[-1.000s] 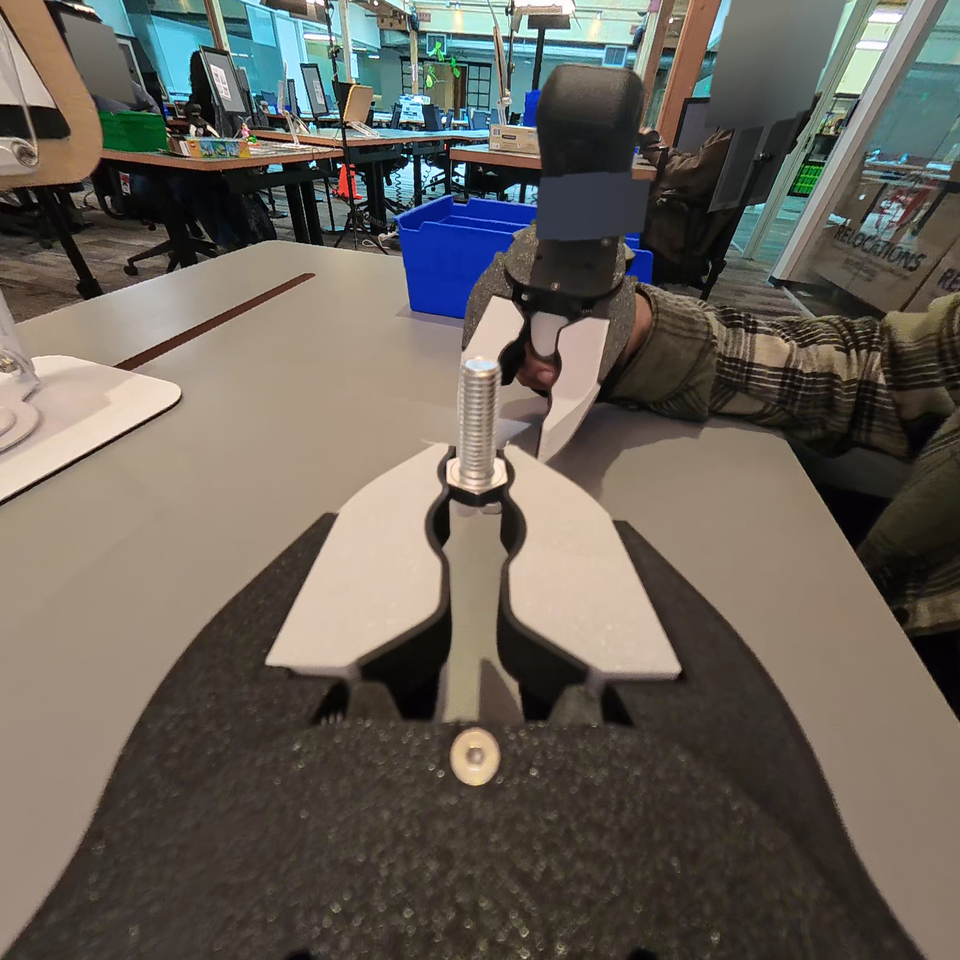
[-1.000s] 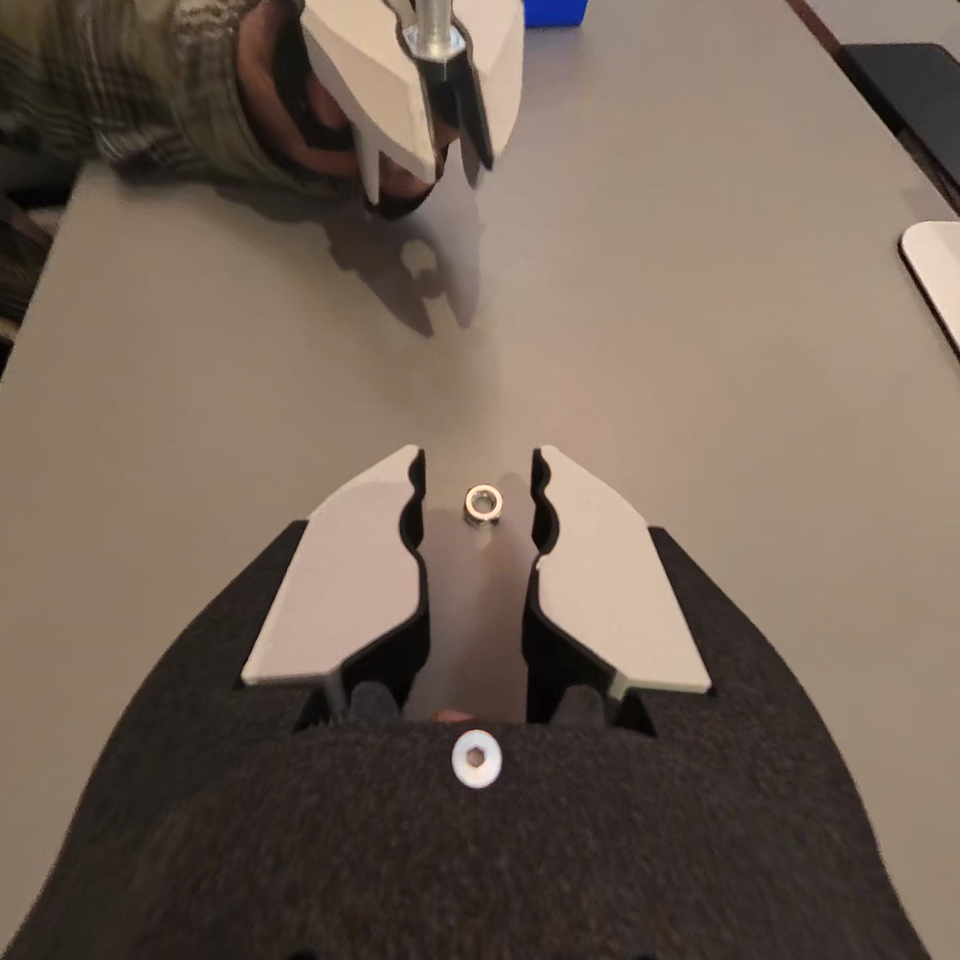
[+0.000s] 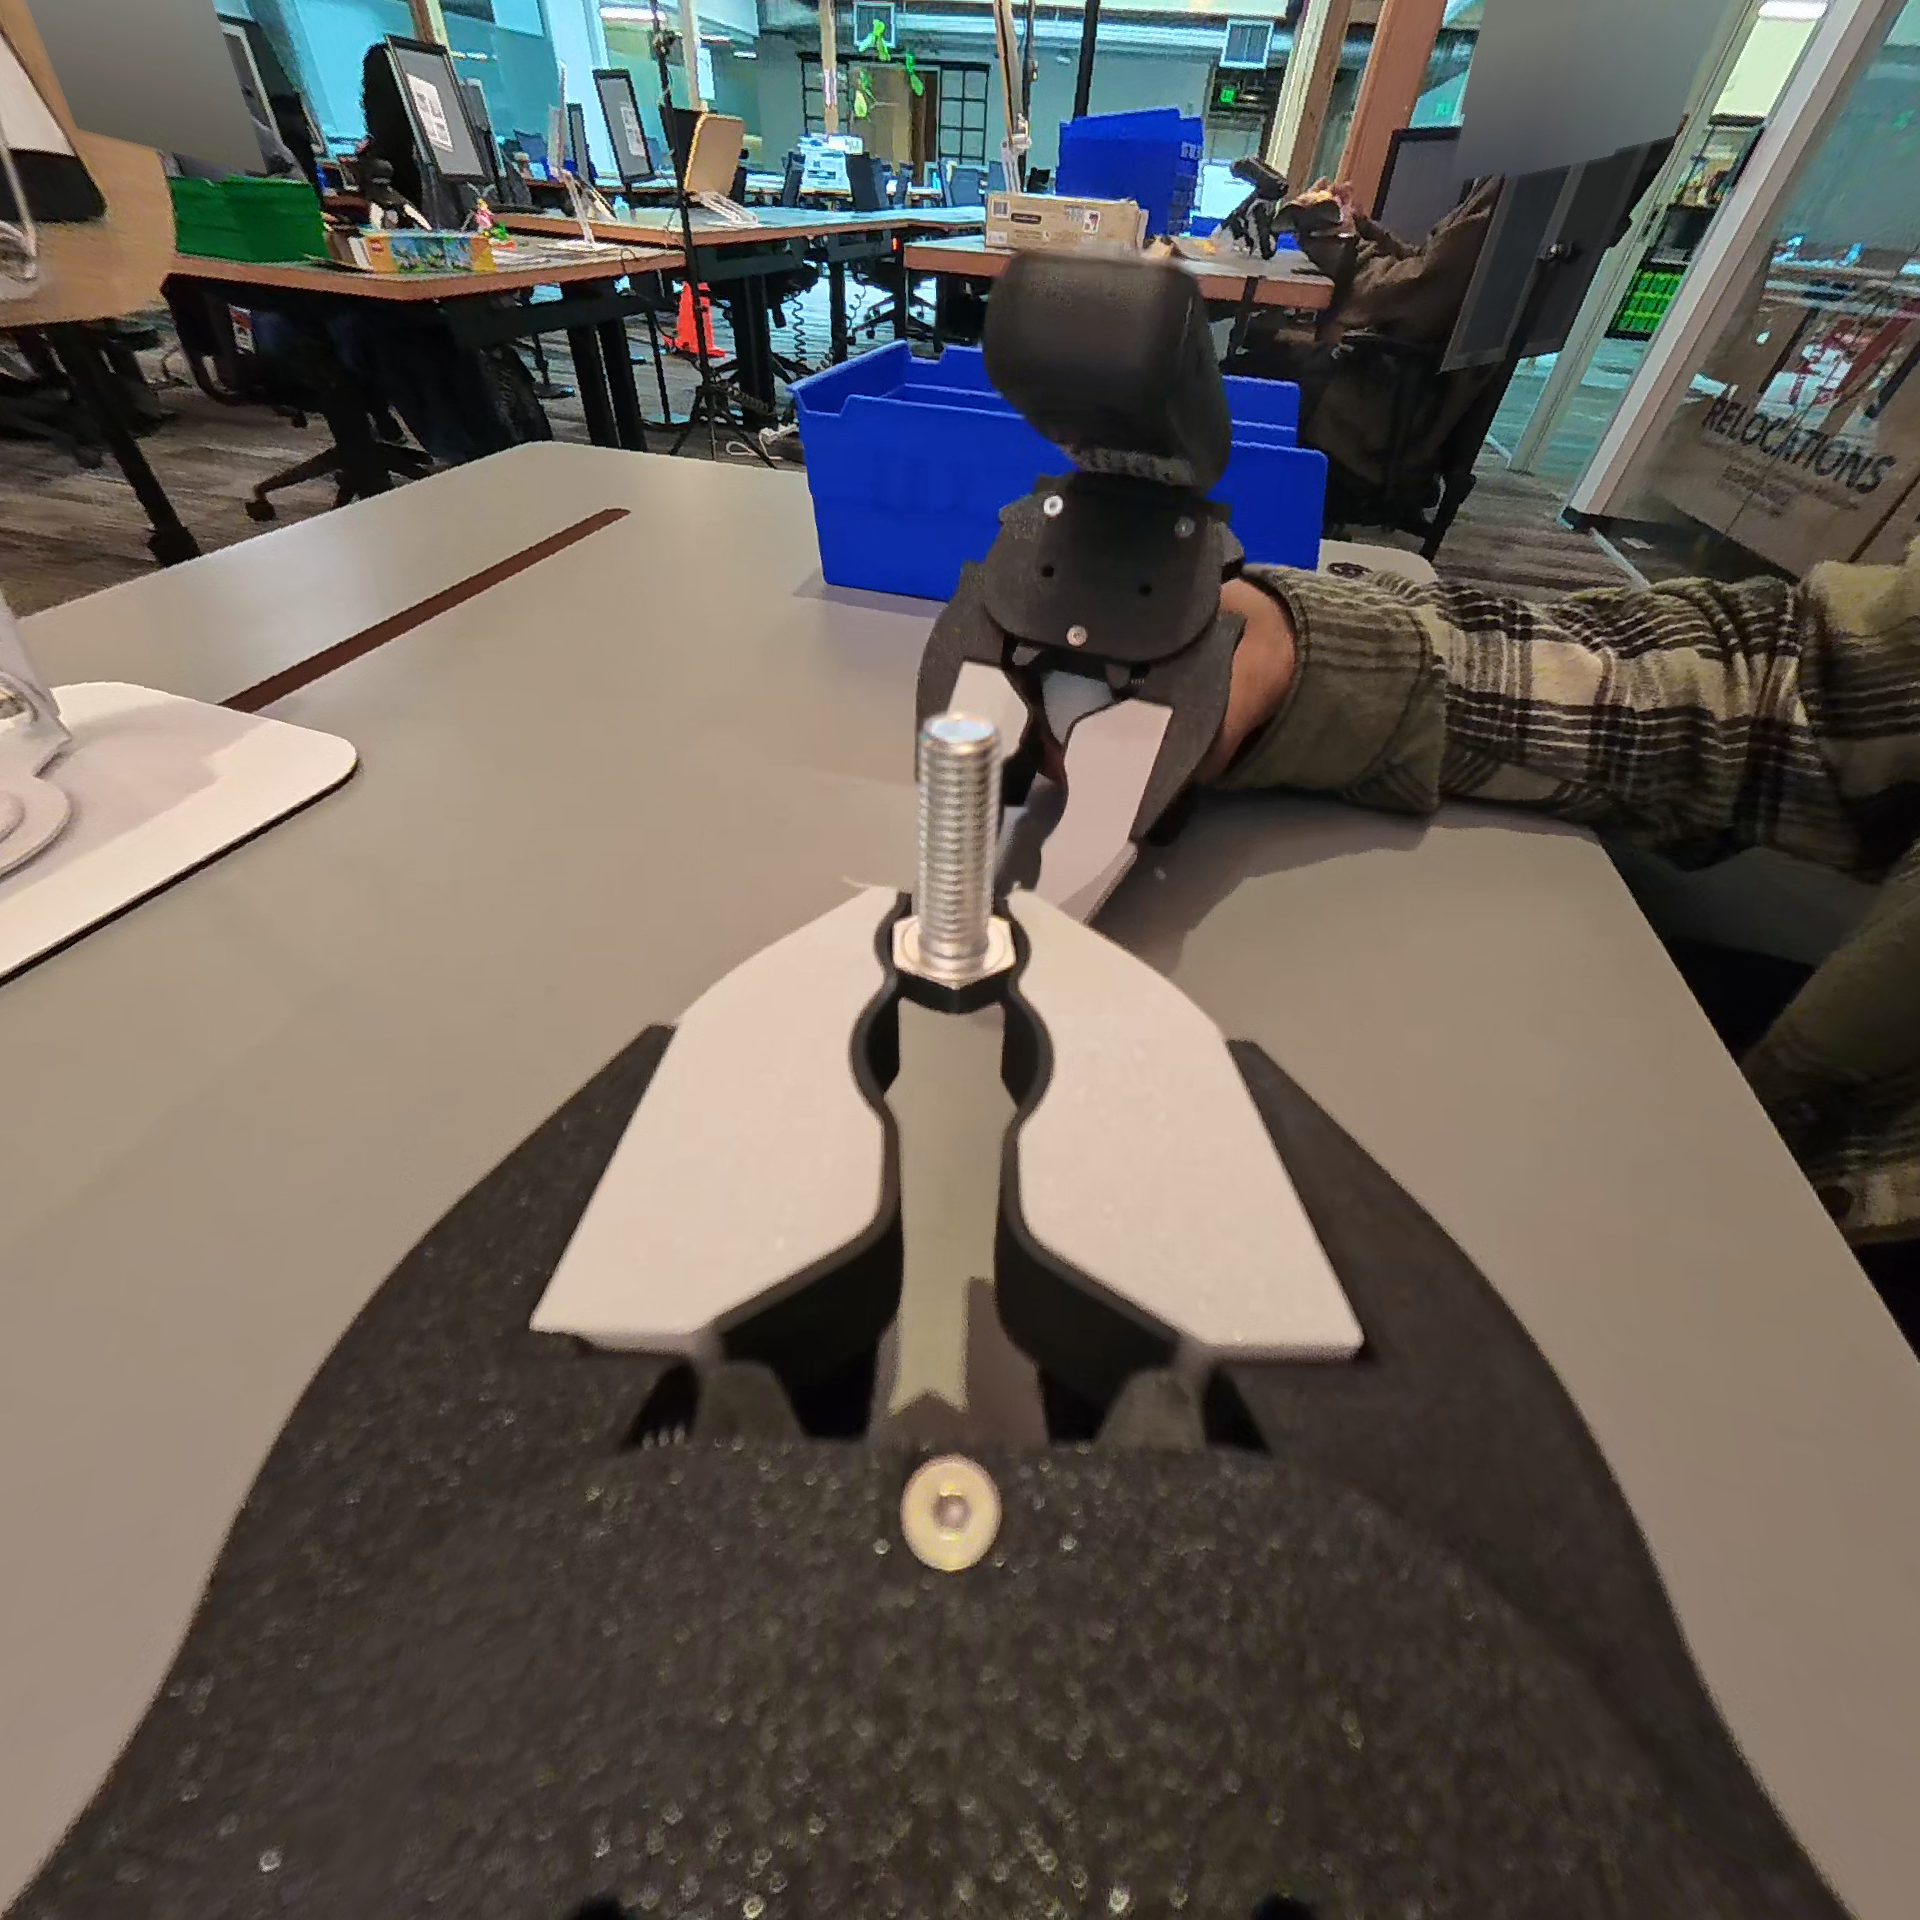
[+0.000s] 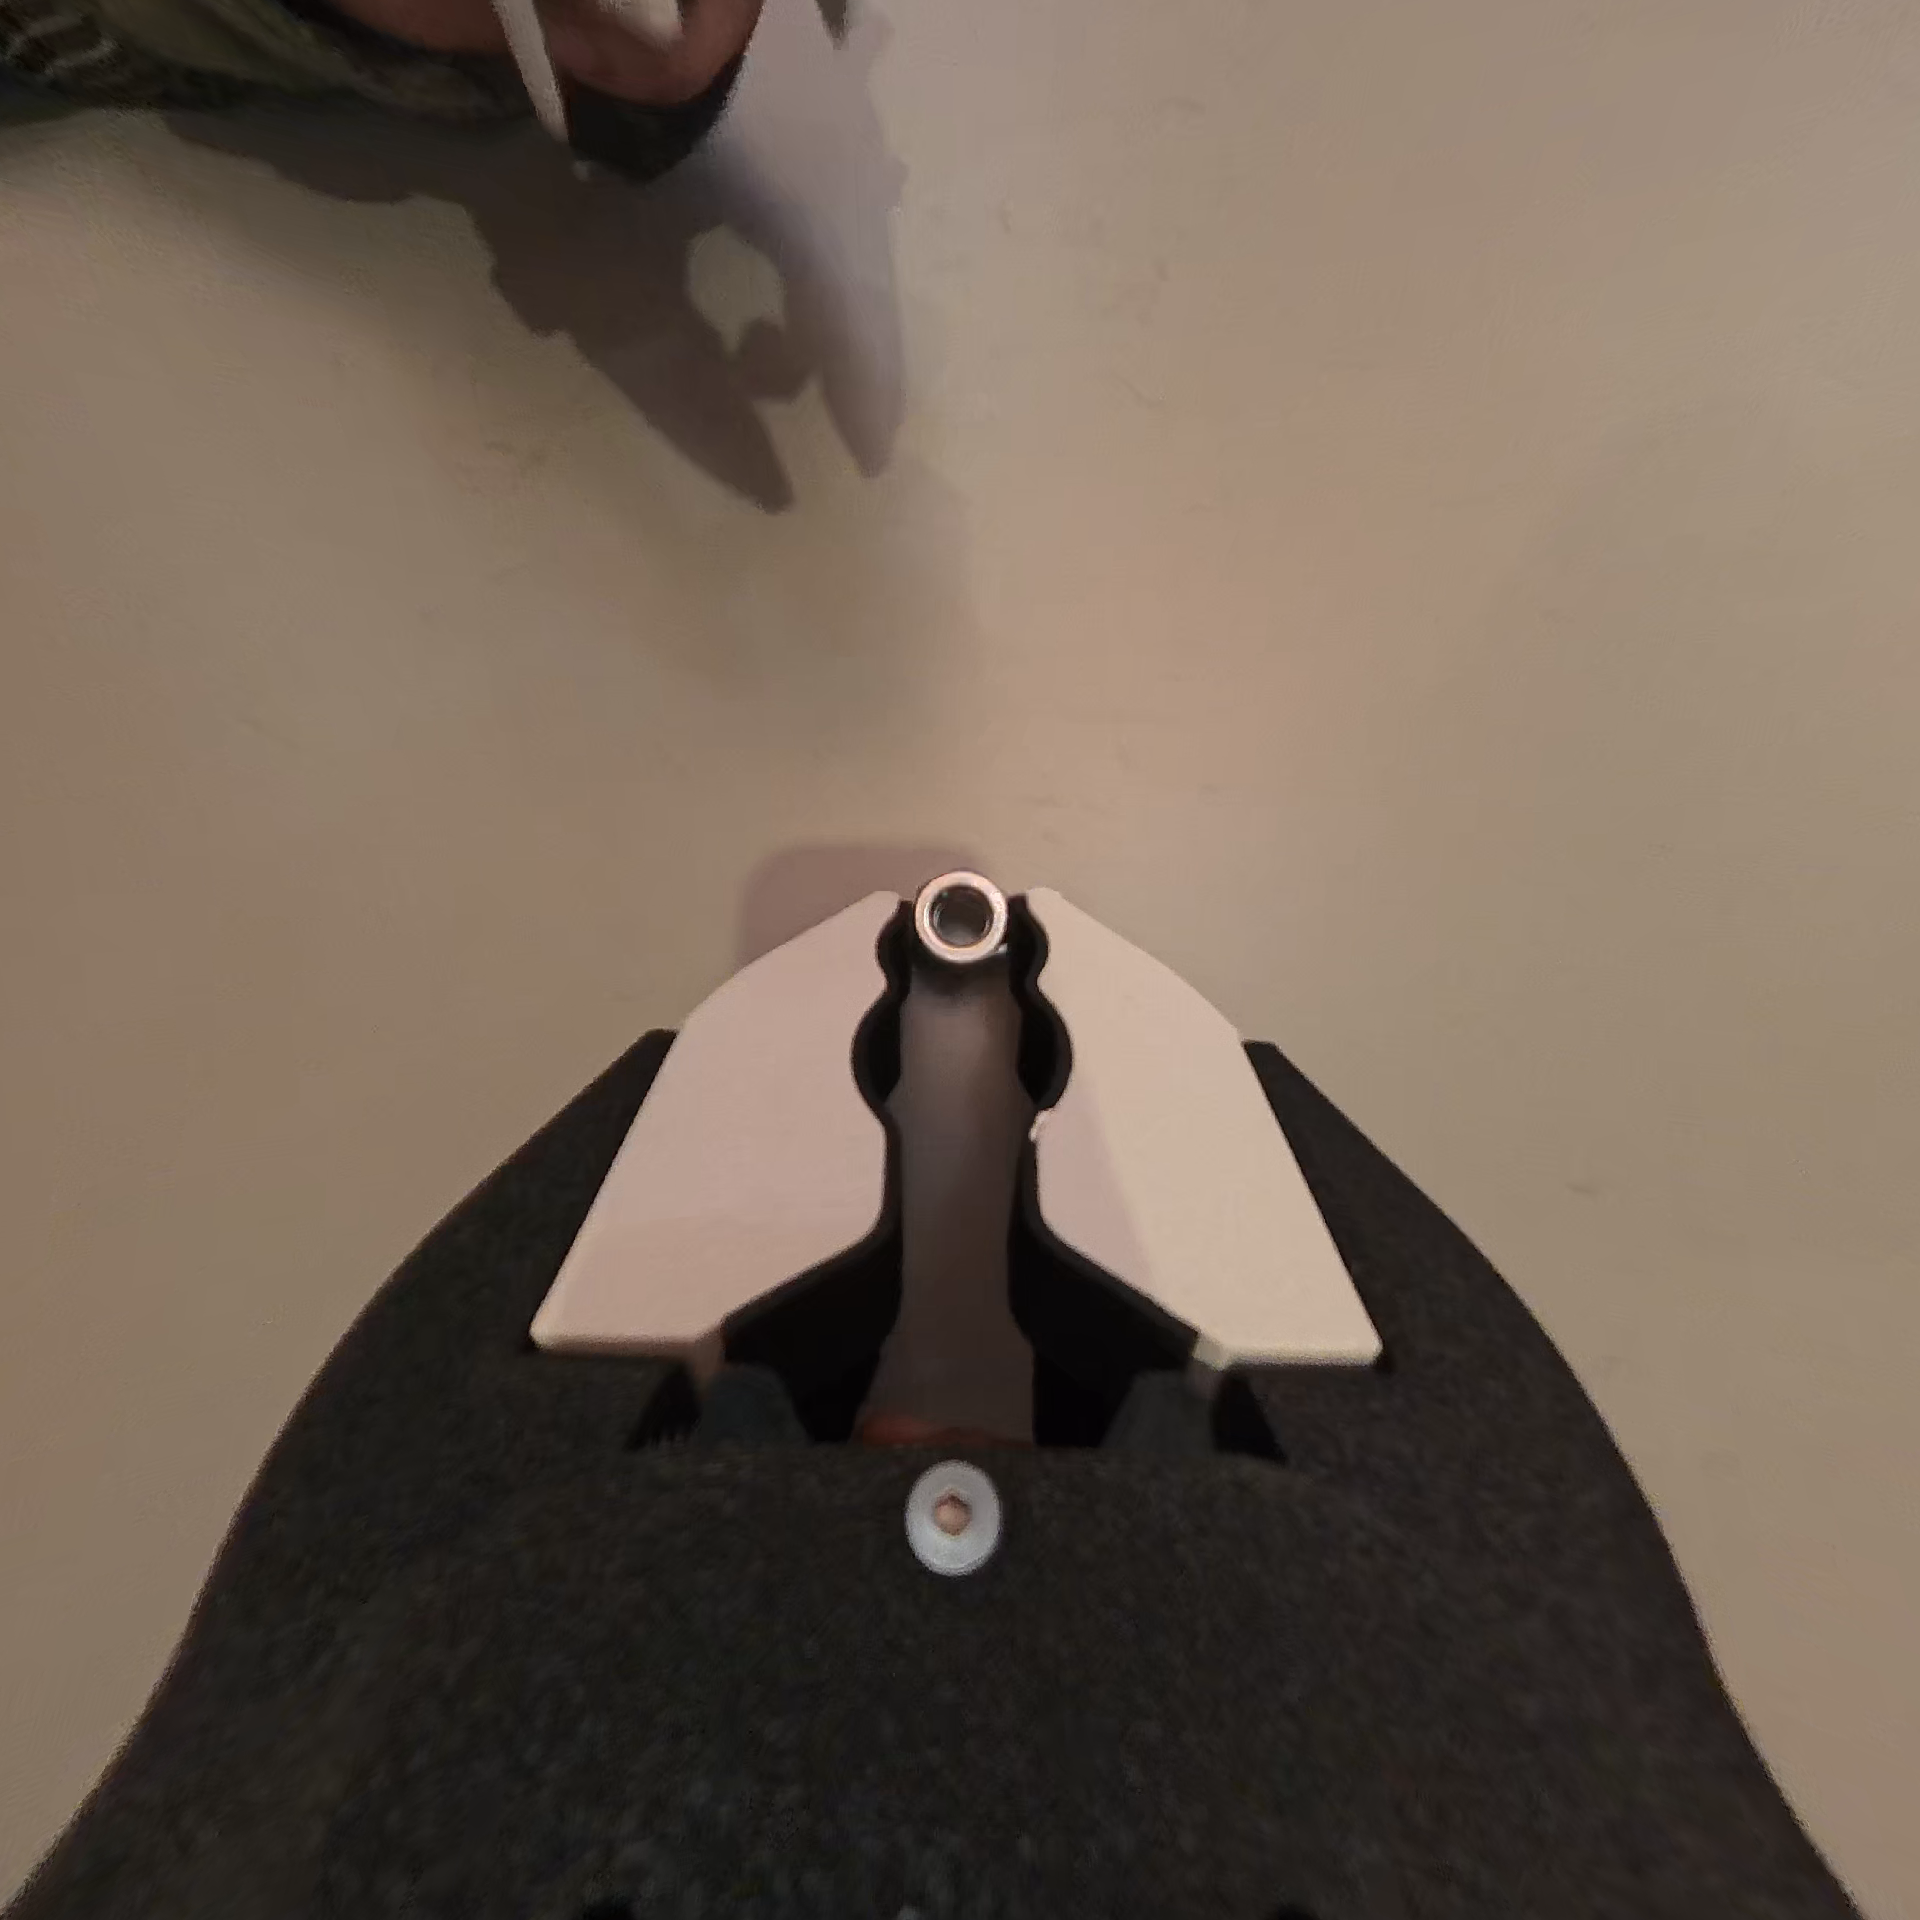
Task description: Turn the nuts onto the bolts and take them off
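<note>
My right tongs [image 4: 961, 928] pinch the nut [image 4: 961, 923] at their tips, low centre of frame, bore facing up. My left tongs [image 3: 954, 951] clench the bolt [image 3: 956, 831] by its head, thread upright; right tongs just beyond it.

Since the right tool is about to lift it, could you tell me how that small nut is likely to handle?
The nut is shiny metal held only at the fingertips, so it may slip. It looks rigid, probably heavy for its size. If dropped on edge on the table, it could roll.
</note>
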Tool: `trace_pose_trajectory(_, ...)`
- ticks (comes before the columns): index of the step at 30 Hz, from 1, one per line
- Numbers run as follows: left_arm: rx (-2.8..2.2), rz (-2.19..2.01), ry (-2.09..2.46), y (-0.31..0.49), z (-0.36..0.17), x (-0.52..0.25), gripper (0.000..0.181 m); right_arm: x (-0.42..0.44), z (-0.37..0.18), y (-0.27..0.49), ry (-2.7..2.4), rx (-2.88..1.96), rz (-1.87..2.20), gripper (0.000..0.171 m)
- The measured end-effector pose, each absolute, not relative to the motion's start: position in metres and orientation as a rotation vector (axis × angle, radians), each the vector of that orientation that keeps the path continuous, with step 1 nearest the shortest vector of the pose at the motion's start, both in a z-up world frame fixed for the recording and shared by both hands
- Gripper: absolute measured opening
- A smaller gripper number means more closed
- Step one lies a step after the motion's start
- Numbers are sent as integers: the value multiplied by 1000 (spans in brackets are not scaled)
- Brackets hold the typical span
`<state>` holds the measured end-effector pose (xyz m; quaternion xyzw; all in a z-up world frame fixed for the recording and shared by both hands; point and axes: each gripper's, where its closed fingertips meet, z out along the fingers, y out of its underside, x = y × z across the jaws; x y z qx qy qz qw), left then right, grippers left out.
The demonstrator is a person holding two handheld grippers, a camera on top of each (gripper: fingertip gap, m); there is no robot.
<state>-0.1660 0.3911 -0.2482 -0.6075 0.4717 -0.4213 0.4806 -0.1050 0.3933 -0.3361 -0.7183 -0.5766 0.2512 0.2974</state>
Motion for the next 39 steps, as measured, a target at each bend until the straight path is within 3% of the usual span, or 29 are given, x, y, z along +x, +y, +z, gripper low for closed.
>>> trace_pose_trajectory(1, -1481, -1028, 1159, 390, -249, -165, 14, -109, -327, 392, -1504, -1877, 710, 17)
trace_pose_trajectory(7, -1469, -963, 1233, 381, -256, -156, 14, -139, -211, 377, -1431, -1577, 844, 17)
trace_pose_trajectory(10, -1458, -948, 1256, 377, -256, -153, 14, -160, -184, 366, -1610, -1503, 732, 17)
trace_pose_trajectory(22, -1427, -891, 1288, 373, -251, -152, 14, -184, -199, 364, -1856, -1555, 614, 17)
trace_pose_trajectory(39, -1449, -816, 1262, 380, -253, -154, 14, -186, -205, 367, -1675, -1621, 694, 17)
